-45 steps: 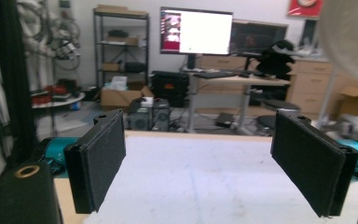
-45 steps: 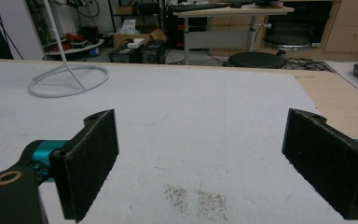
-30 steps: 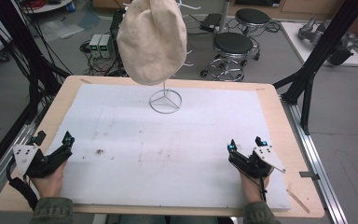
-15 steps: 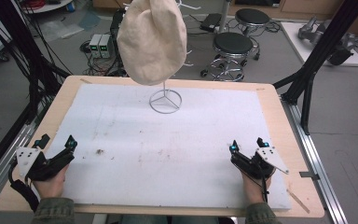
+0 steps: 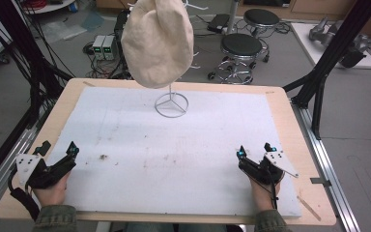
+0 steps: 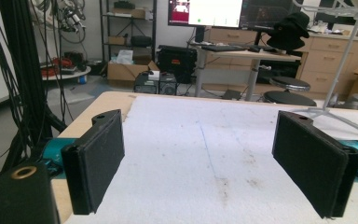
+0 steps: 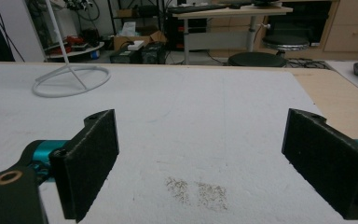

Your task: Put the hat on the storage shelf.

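Where legible, no writing anywhere.

A cream fabric hat (image 5: 157,41) tops a white wire stand with a ring base (image 5: 171,104). The pale wooden bench (image 5: 297,135) carries a white foam sheet (image 5: 174,145) flecked with brown stains. Both black tongs (image 5: 57,152) (image 5: 255,150) show teal tips and grey plates.

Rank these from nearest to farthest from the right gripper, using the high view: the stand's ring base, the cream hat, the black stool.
1. Ring base, on the table's far middle, left of the right gripper.
2. Cream hat, atop the stand.
3. Black stool, beyond the table on the floor.
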### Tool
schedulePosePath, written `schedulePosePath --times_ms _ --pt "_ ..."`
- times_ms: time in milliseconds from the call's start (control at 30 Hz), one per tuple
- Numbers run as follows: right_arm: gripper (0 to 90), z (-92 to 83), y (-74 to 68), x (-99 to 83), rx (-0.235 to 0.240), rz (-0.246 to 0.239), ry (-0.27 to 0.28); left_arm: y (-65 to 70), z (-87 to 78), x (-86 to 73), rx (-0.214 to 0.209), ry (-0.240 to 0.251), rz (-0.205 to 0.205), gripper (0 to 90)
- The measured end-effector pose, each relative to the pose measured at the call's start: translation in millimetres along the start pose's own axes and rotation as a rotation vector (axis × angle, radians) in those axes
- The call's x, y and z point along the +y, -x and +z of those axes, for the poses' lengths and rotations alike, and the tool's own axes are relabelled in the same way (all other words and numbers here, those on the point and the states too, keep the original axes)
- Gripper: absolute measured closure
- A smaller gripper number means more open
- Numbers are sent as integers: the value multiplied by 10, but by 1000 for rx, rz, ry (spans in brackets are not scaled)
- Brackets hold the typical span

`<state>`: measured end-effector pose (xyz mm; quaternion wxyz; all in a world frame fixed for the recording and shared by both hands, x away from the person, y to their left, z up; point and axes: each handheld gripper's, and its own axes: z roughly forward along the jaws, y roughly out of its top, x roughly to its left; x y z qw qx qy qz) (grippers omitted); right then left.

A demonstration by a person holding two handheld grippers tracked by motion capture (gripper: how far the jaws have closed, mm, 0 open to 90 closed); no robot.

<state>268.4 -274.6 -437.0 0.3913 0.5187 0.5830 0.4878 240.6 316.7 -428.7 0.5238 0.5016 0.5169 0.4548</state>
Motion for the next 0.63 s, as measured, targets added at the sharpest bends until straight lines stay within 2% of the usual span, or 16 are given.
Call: schedulePosePath --times_ms 133,267,633 --pt "100 4 -4 -4 3 7 -7 5 2 -6 -4 -5 -3 171" --pt "100 13 2 -6 8 -6 -9 5 2 -19 -9 -10 -15 171" --pt "100 21 3 -8 6 0 -14 11 3 -20 -10 -11 -13 172"
